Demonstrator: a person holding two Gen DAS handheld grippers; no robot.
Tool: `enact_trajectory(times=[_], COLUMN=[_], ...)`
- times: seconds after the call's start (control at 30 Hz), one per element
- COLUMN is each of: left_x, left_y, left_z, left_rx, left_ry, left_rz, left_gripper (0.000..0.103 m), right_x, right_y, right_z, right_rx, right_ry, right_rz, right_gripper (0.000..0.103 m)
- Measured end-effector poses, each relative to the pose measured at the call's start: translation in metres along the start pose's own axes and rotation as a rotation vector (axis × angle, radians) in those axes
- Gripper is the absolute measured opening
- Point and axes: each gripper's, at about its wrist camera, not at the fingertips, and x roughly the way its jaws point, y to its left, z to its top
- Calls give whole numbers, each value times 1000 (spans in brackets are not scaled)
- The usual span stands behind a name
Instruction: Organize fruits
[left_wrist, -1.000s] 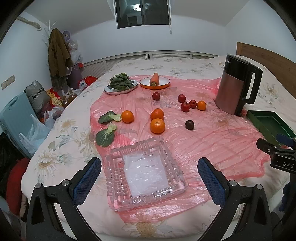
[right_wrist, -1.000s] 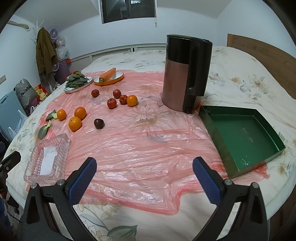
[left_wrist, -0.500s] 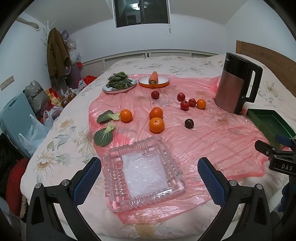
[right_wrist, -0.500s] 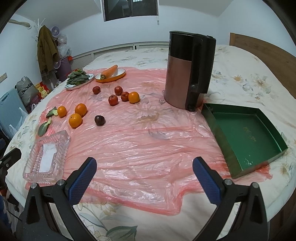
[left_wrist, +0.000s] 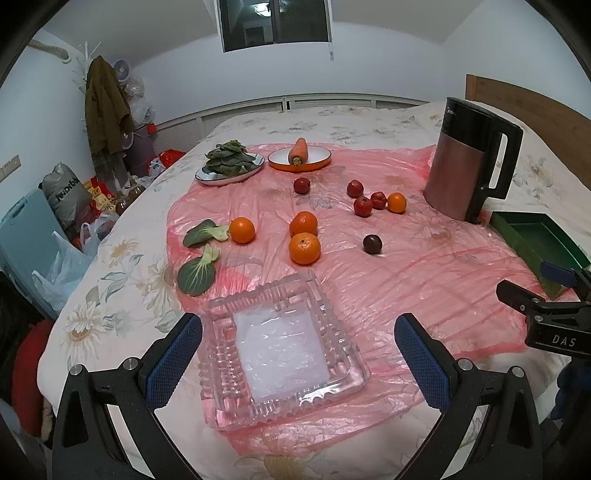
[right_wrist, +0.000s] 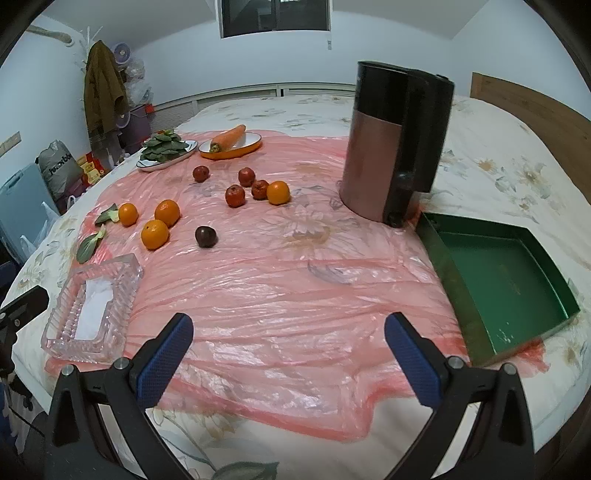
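Several oranges, the nearest (left_wrist: 304, 248) (right_wrist: 154, 233), small red fruits (left_wrist: 362, 205) (right_wrist: 235, 195) and a dark plum (left_wrist: 372, 244) (right_wrist: 205, 236) lie loose on a pink plastic sheet (left_wrist: 406, 266) (right_wrist: 280, 280) over a bed. A clear glass tray (left_wrist: 280, 347) (right_wrist: 92, 308) sits at the near left, a green tray (left_wrist: 535, 236) (right_wrist: 498, 280) at the right. My left gripper (left_wrist: 297, 354) is open and empty, its jaws either side of the glass tray. My right gripper (right_wrist: 288, 349) is open and empty above the sheet's near edge.
A brown-and-black kettle (left_wrist: 469, 177) (right_wrist: 395, 147) stands by the green tray. At the back are a plate of greens (left_wrist: 229, 164) (right_wrist: 165, 151) and an orange dish with a carrot (left_wrist: 299, 157) (right_wrist: 231, 142). Two loose green leaves (left_wrist: 199, 267) lie left of the oranges. Bags and clutter (left_wrist: 66, 206) stand off the bed's left.
Both grippers have drifted slightly, so the scene shifts a little in each view. Jaws stay open and no object has moved.
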Motion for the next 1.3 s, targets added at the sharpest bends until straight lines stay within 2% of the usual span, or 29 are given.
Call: enact_trajectory(times=[0.4,0.63,0.93,0.97,1.0,1.07,1.13,1.2,1.3], left_x=[26,53,104,110,117,133,147,158,169], left_y=[33,48,35,33,31,27,25,23,22], left_z=[8,22,54,57,60,65,67,69,72], left_rx=[-78,-94,-42,-35,-31,-21,-18,-16,-23], left_ry=[41,76,118,126,137,171,201,222,247], left_rz=[48,-8,-66,-68,-71,-79,-88,-102,-120], left_gripper=[102,101,88,86,82,76,74,71,69], right_x=[19,42,96,101,109,121,133,143,156], right_y=[26,46,62,62,64,66,70,72,74], right_z=[16,34,60,62,65,70,74,77,82], right_rx=[-63,-106,-134,-136,-141,-146,-161,-171,-180], right_ry=[-11,-15,44,50,63,86,106,125,152], right_rz=[90,179,266,274,282,295,299,310,322], right_gripper=[103,103,103,94,80,65,61,43,34])
